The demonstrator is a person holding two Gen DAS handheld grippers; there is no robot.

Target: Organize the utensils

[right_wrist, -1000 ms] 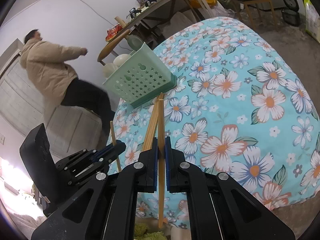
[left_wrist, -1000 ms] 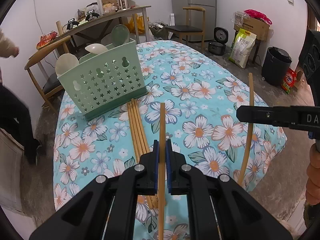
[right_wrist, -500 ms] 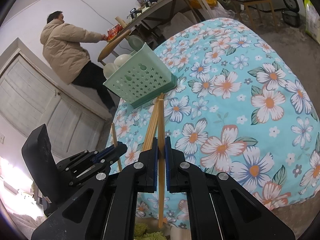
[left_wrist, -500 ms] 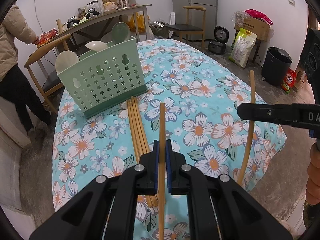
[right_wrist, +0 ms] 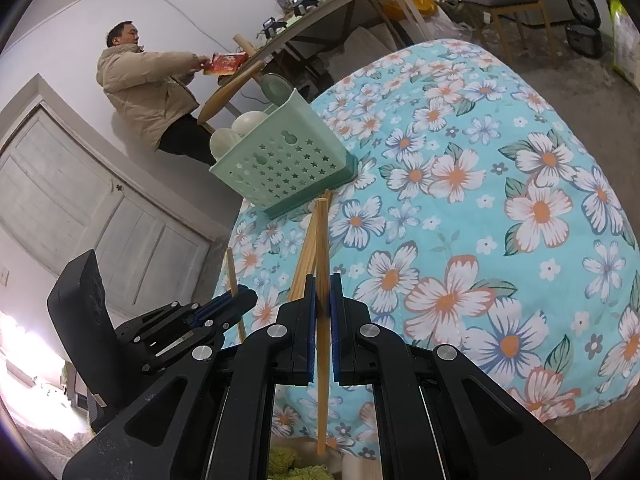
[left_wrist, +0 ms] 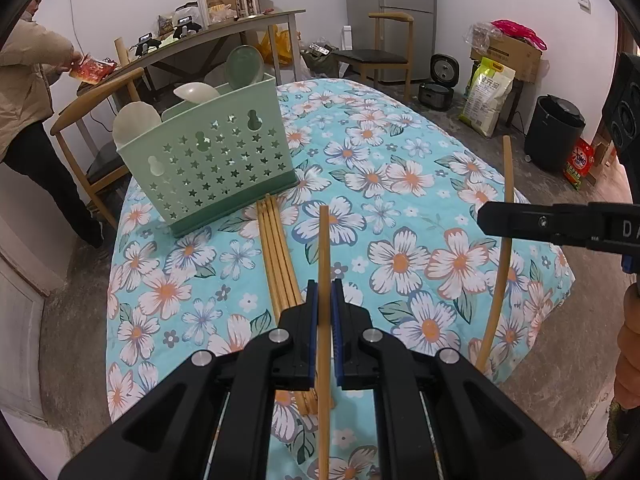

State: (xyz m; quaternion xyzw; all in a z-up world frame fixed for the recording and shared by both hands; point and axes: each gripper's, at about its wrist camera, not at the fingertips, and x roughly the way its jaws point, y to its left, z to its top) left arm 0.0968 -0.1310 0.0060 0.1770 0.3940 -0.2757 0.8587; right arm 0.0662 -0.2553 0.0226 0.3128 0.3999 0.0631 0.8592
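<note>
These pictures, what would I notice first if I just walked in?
Probably the bright blue flowered tablecloth that fills the middle of both views. Next, each black gripper pinches one wooden chopstick: the left gripper and the right gripper, both above the table's near edge. Behind them stands a green basket with star holes, spoons poking out, and a bundle of chopsticks lying in front of it.

Surface: table under a turquoise floral cloth (left_wrist: 400, 184)
On it: green star-punched utensil basket (left_wrist: 216, 164)
Beside basket: bundle of wooden chopsticks (left_wrist: 278, 256), lying flat
</note>
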